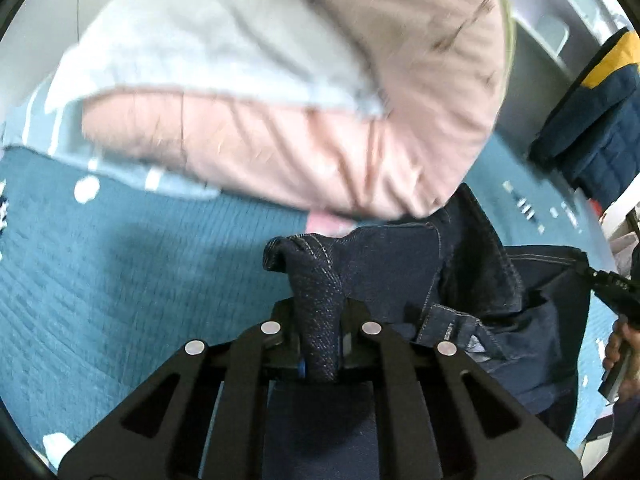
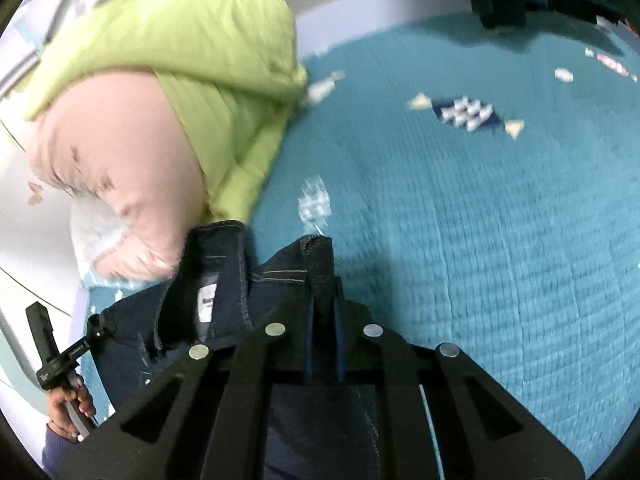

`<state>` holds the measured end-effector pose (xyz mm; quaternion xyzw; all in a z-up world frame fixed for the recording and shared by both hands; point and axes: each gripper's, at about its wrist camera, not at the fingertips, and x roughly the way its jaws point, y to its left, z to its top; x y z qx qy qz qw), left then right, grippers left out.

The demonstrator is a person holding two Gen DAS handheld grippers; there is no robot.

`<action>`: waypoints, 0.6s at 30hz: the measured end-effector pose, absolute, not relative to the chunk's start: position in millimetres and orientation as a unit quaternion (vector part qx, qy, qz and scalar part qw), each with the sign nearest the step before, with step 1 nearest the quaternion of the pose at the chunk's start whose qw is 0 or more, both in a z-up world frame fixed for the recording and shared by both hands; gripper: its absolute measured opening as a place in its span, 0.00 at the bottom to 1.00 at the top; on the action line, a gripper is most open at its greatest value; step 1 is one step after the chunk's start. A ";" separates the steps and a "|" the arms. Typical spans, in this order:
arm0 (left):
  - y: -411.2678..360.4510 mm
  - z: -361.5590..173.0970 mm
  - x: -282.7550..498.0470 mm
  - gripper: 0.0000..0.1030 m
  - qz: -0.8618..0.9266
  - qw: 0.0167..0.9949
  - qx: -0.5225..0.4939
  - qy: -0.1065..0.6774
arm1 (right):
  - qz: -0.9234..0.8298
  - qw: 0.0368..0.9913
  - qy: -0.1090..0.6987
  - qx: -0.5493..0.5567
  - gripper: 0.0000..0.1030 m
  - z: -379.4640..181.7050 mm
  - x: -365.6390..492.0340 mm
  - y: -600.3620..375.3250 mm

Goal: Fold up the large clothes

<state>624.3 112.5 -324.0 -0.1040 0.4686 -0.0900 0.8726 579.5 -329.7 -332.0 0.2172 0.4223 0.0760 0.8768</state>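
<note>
While both claws pinch its waistband, a pair of dark denim jeans (image 1: 400, 264) hangs bunched above a bed. The left claw (image 1: 320, 320) is closed on a thick fold of the denim that stands up between its fingers, with the rest of the garment spilling off to that claw's right. The right claw (image 2: 322, 312) is clamped on a narrow strip of the same cloth, and the opened waistband with its white label (image 2: 207, 304) lies just to that claw's left. Beneath and ahead of both claws spreads a teal quilted bedspread (image 1: 120, 280) with small white and navy patterns. Ahead of the left claw sits a pile of pink bedding (image 1: 320, 152) under a pale grey fabric (image 1: 200, 48). From the right wrist view, a lime-green quilt (image 2: 200, 40) drapes over the pink mass, ahead and to the left of the right claw. A navy and yellow padded item (image 1: 600, 112) sits far ahead and to the right of the left claw. Each view catches the person's other hand (image 2: 68, 408) gripping its handle at the frame edge.
</note>
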 end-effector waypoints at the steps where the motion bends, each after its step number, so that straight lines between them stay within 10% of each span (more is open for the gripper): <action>1: 109.2 -318.5 625.1 0.09 -0.094 0.873 -0.110 0.465 | 0.078 0.878 0.419 0.216 0.07 -327.9 576.3 -328.9; 18: 136.0 -264.1 402.6 0.08 -0.156 0.882 -0.131 0.425 | 0.134 0.885 0.409 0.176 0.07 -282.6 372.9 -345.3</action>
